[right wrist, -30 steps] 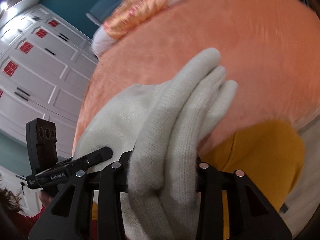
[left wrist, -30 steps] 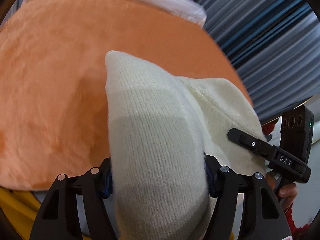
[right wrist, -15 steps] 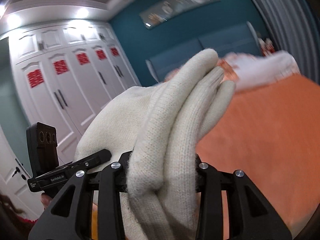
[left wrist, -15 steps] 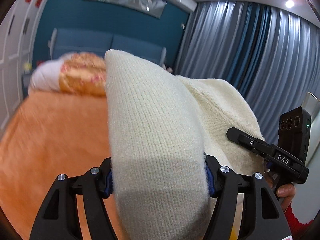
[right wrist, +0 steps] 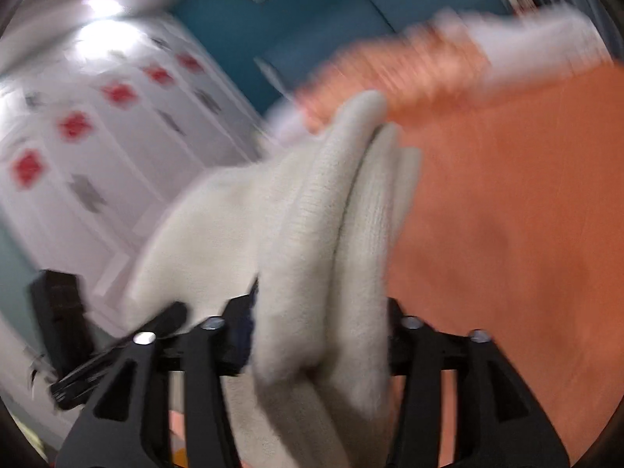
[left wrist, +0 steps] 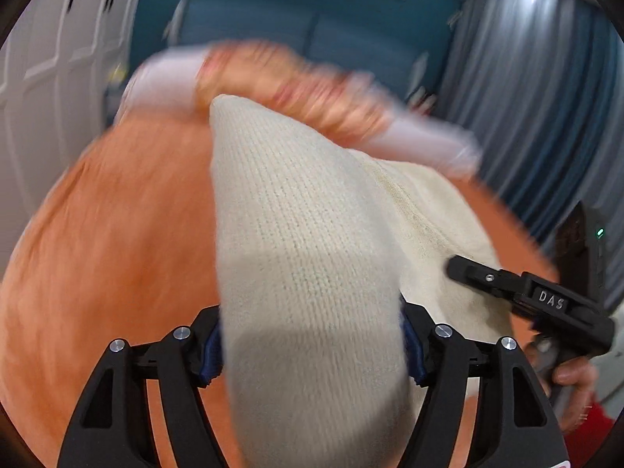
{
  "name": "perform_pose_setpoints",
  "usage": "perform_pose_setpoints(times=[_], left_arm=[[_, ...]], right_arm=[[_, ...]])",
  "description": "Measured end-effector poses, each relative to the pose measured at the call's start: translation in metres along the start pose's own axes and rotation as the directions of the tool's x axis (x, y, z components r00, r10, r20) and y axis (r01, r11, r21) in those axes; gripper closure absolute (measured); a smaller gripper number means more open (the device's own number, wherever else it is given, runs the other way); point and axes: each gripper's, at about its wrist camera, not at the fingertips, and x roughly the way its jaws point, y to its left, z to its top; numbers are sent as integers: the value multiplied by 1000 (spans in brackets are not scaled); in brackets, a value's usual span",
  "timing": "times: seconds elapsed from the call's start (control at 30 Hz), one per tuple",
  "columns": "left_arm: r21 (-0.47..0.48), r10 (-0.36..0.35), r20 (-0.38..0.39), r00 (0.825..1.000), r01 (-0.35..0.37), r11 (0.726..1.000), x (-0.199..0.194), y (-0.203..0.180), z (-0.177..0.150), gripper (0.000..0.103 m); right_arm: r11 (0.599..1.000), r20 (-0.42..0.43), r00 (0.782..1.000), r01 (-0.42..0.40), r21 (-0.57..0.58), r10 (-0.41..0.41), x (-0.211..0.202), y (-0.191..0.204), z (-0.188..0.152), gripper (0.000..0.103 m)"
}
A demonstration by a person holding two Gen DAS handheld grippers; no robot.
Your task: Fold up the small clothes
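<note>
**Op:** Nearest first. Left tongs [left wrist: 312, 351], blue pads [left wrist: 212, 351] pressing both flanks of the cream knit garment [left wrist: 304, 257]. The jaws stand fairly wide because the bunch between them is thick, and they are easing open a touch. As I read it, the pads have not left the cloth.

**Obs:** And the right?

**Op:** Right tongs [right wrist: 319, 335] carry several stacked folds of the same knit [right wrist: 335, 241] between the jaws. Those jaws are opening now. The frame is blurred; the folds seem to fill the gap, so I judge it a loosening grip, not a finished release.

**Obs:** Why held that way, one edge in each?

**Op:** My guess: two ends of the garment are lifted together so one half can be laid over the other. The cloth spans between the two tools; from the left camera I see the right tool [left wrist: 522, 296] and the hand on it [left wrist: 565, 386] just beyond the knit.

**Obs:** Where is the garment in relation to the bed?

**Op:** Above the orange bedspread [left wrist: 97, 253], in the tongs. Whether its lower part touches the bed, I cannot tell.

**Obs:** Farther back?

**Op:** Pillows [left wrist: 296, 85] at the head of the bed, smeared by motion. Then the teal wall [left wrist: 273, 4], grey curtains [left wrist: 546, 97], and white wardrobe doors with red marks [right wrist: 117, 124].
</note>
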Motion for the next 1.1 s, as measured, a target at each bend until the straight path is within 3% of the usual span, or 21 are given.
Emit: perform_pose_setpoints(times=[0.03,0.1,0.2,0.27,0.37,0.47,0.5,0.57,0.73,0.9,0.93,0.97,1.0,1.03,1.1], left_arm=[[-4,49,-58,997,-49,999,19,9,-16,36],[-9,94,-97,991,-95,995,34,26,-47,41],[-39,94,-87,992,-98,994,15,37,-73,41],[-66,75,-87,993,-81,994,5,41,-76,41],[-97,99,-81,992,-106,990,-3,37,-78,39],[-136,105,-102,989,-119,984,-8,30,-85,39],[-159,101,-108,989,-117,980,-4,33,-87,39],[-204,81,-106,991,-101,974,-2,40,-88,38],[-326,-36,-89,995,5,945,10,72,-77,27],[-349,-55,-113,992,12,937,47,93,-59,24],[-330,-57,-123,991,13,944,55,93,-56,22],[-314,-54,-134,990,10,949,61,93,-55,22],[-302,-54,-130,990,12,953,65,92,-52,22],[-296,-54,-121,991,16,955,65,90,-51,23],[-268,-68,-79,995,45,962,56,80,-42,37]], right_arm=[[994,-65,993,99,42,-96,24,-21,-16,49],[978,-132,977,182,104,-167,39,-50,-47,49],[977,-105,986,147,157,-131,16,-69,-82,49],[981,-76,988,144,129,-135,-3,-67,-91,58],[984,-72,983,175,47,-171,-15,-52,-89,63],[990,-106,984,143,-17,-144,-4,-32,-86,63],[988,-128,980,147,-48,-152,5,-26,-84,60],[983,-153,973,163,-83,-174,24,-20,-83,39],[986,-210,965,165,19,-157,66,-44,-72,27],[980,-285,957,104,169,-52,117,-64,-64,27],[978,-305,952,92,187,-31,126,-65,-64,30],[976,-320,947,80,200,-12,134,-63,-65,43],[976,-329,944,70,205,1,140,-60,-65,46],[979,-324,946,73,192,-7,140,-54,-62,58],[990,-283,959,50,135,-9,127,-38,-50,67]])
